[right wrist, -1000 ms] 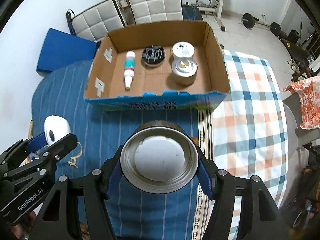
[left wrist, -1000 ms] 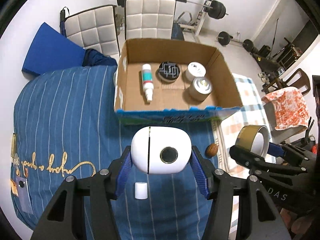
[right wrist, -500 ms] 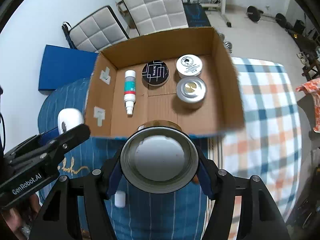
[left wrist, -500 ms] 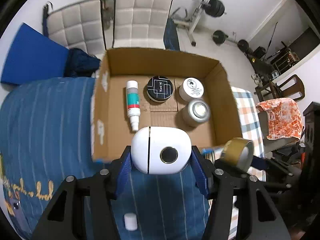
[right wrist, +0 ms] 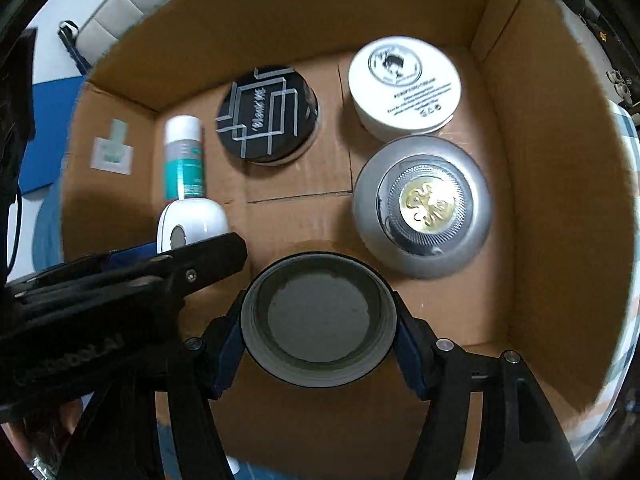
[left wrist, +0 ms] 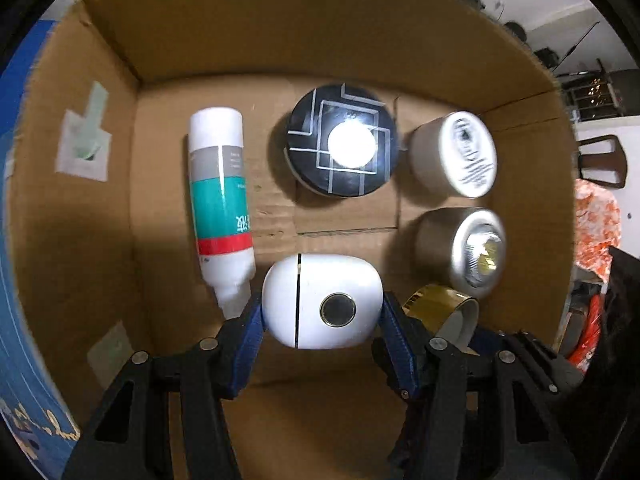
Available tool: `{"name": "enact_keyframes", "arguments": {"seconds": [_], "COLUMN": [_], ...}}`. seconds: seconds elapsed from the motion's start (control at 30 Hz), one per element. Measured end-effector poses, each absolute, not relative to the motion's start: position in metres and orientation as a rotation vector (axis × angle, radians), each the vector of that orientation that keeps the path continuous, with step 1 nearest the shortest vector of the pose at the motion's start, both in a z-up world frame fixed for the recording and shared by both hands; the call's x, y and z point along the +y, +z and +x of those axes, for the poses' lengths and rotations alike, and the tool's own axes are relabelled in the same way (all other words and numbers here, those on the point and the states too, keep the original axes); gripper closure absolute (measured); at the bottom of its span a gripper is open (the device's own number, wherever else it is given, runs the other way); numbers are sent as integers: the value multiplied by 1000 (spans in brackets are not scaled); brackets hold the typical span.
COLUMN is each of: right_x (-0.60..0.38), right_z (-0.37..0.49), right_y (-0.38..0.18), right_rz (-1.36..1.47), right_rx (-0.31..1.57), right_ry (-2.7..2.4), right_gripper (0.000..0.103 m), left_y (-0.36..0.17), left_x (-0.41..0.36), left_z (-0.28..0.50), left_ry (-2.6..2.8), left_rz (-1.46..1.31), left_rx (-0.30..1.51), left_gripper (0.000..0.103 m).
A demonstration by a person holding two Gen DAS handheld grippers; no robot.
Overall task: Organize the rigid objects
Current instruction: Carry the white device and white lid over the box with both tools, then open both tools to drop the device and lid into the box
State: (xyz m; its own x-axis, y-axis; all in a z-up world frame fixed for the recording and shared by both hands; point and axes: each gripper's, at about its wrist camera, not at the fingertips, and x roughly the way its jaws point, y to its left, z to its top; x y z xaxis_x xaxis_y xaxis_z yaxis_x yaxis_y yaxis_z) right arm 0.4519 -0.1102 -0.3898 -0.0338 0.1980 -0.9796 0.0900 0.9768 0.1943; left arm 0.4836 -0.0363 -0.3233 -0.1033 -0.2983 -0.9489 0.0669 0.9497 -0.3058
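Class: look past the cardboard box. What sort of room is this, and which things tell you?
Probably a room at home: a padded white chair behind the box, blue bedding under it, and a wooden chair nearby.

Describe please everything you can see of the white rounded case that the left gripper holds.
The white rounded case is a smooth, glossy shell, plastic by its look, shaped like a flattened pebble. A thin dark seam runs top to bottom near its left side, and a round dark disc with a metallic ring sits low on its face. The left gripper clamps it between blue-padded fingers, one at each side. It hangs inside the cardboard box, near the bottle's neck; whether it touches the box floor cannot be told.
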Motion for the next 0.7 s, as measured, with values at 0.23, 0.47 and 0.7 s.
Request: {"name": "enact_keyframes", "arguments": {"seconds": [0.23,0.47,0.7], "right_x": [-101,-93,-97], "right_z": [458,460,463], "right_y": [-414,-427,-419], "right_rz": [172,141,122], "right_rx": [1670,1726,1720], "right_ry": [89,86,65], "right_gripper": [36,35,23], "left_y": [-353,-365,-357], "left_x": [-41,-41,-27], "left_z": [491,483,485], "left_ry": [-299,-271,-238], "left_rz": [-146,-104,-112], "left_rx": [1711,1746,1762], "left_gripper": [49,42,42]}}
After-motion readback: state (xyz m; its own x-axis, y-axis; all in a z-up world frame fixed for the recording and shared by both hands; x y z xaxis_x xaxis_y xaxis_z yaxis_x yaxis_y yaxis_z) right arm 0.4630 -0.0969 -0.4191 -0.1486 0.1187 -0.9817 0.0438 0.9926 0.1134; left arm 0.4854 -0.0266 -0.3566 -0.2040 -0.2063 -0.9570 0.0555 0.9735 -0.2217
